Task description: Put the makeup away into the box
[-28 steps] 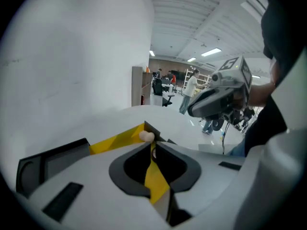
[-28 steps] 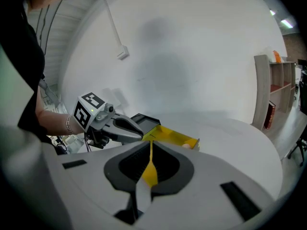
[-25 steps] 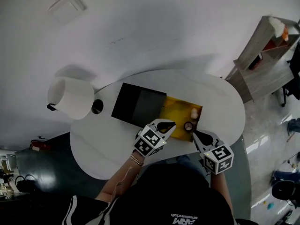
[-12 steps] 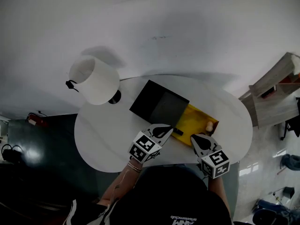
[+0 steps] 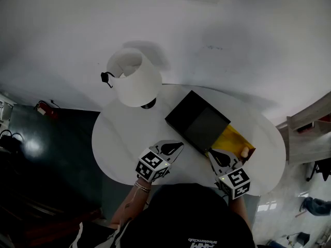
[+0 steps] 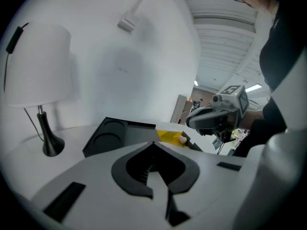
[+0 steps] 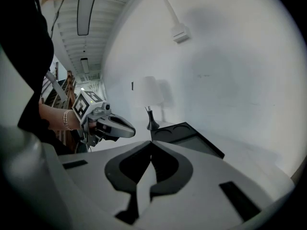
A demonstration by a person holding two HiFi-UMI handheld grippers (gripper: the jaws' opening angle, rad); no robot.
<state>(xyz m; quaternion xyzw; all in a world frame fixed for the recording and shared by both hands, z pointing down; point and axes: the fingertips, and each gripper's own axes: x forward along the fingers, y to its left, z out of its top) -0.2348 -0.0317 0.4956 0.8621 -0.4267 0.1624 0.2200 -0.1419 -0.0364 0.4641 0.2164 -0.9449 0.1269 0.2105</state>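
Observation:
The box lies on the white table as a black tray [image 5: 199,122] with a yellow compartment [image 5: 231,140] at its right end. A small beige makeup item [image 5: 244,152] sits inside the yellow part. In the left gripper view I see the black tray [image 6: 119,134], the yellow compartment [image 6: 168,135] and the beige item [image 6: 183,139]. My left gripper [image 5: 177,145] is shut and empty, just left of the box's near edge. My right gripper [image 5: 211,154] hangs at the near edge of the yellow part; its jaws have just been closing with nothing between them.
A white-shaded lamp [image 5: 135,77] on a black stand is at the table's back left, close to the tray. The round table's [image 5: 119,143] near edge lies just under both grippers. A wooden shelf [image 5: 310,123] stands to the right, and a white wall is behind.
Both grippers have drawn back from over the yellow compartment toward me, and the left one has shifted left of the box. The head view has swung, bringing the lamp toward the middle.

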